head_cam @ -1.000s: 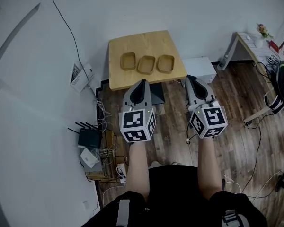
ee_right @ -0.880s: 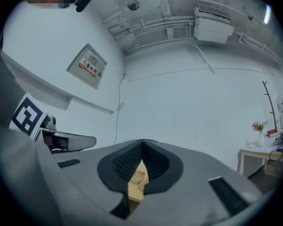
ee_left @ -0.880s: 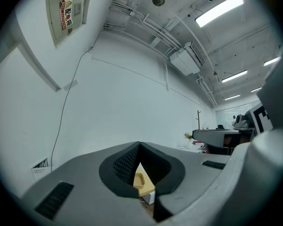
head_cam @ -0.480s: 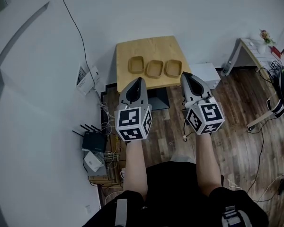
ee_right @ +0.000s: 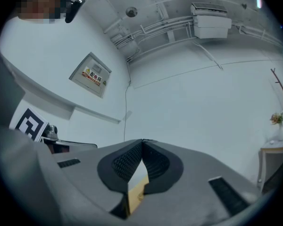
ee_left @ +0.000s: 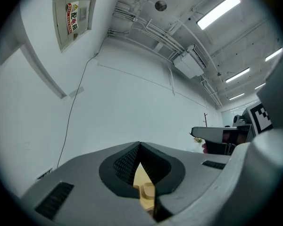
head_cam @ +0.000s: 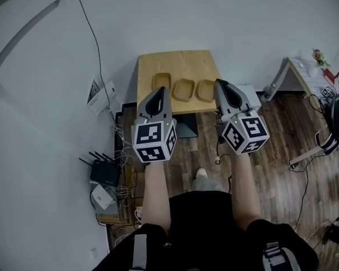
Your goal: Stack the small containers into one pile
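Holding my left gripper [head_cam: 161,90] and right gripper [head_cam: 218,84] closed, nothing in them, near three small containers [head_cam: 184,89] on the table [head_cam: 178,61].

The left gripper [head_cam: 160,90] covers the near rim of the left container [head_cam: 161,79] on the wooden table [head_cam: 178,64]. The right gripper [head_cam: 220,84] covers the right side of the right container [head_cam: 204,89]. Both grippers hide most of the table's near edge. In each gripper view the jaw tips touch, and only a thin tan strip shows below them. It is too little to tell table from container. The person's legs, on the near side of the table, are cut off by the bottom edge of the head view.
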The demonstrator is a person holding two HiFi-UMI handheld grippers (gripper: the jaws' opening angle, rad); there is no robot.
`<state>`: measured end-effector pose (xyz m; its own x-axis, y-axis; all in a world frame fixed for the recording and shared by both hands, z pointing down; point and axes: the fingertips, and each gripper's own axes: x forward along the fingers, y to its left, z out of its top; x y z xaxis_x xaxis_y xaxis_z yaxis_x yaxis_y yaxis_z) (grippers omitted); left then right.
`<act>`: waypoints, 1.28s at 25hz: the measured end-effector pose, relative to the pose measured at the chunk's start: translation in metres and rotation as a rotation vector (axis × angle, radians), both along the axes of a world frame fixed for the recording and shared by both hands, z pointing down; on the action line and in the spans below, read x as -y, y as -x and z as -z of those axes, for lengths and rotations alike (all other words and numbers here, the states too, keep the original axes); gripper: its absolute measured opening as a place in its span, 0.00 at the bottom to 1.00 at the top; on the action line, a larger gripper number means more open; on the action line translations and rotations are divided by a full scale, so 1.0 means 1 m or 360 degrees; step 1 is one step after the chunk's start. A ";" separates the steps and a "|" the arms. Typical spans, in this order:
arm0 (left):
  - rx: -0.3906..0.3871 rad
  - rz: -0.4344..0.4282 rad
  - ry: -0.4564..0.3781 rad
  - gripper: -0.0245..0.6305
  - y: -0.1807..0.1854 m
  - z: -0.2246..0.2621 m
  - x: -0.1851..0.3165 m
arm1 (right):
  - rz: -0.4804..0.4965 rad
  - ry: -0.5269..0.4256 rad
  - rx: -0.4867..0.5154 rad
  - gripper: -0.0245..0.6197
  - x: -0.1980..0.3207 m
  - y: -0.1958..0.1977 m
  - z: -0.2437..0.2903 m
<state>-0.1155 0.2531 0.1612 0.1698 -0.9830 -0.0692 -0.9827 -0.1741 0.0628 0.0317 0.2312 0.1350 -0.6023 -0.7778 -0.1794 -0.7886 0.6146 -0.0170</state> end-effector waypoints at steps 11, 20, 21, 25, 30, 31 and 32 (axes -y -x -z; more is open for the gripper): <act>-0.0040 -0.0004 0.0158 0.04 -0.011 -0.042 0.087 | -0.0006 0.0120 0.0011 0.05 0.086 -0.021 -0.037; -0.0101 -0.0124 0.0434 0.04 -0.065 -0.126 0.171 | -0.0121 0.0439 -0.0018 0.05 0.167 -0.072 -0.127; -0.0093 -0.0140 0.0448 0.04 -0.072 -0.129 0.181 | -0.0133 0.0455 0.0005 0.05 0.177 -0.078 -0.130; 0.0028 -0.0160 0.0475 0.04 -0.090 -0.121 0.223 | -0.0129 0.0462 0.0068 0.05 0.217 -0.092 -0.125; 0.0118 -0.0129 0.0424 0.04 -0.096 -0.088 0.275 | -0.0110 0.0408 0.0145 0.05 0.264 -0.106 -0.105; 0.0133 -0.0132 0.0415 0.04 -0.100 -0.083 0.284 | -0.0117 0.0395 0.0161 0.05 0.273 -0.112 -0.100; 0.0158 -0.0139 0.0404 0.04 -0.106 -0.078 0.292 | -0.0128 0.0382 0.0180 0.05 0.282 -0.120 -0.095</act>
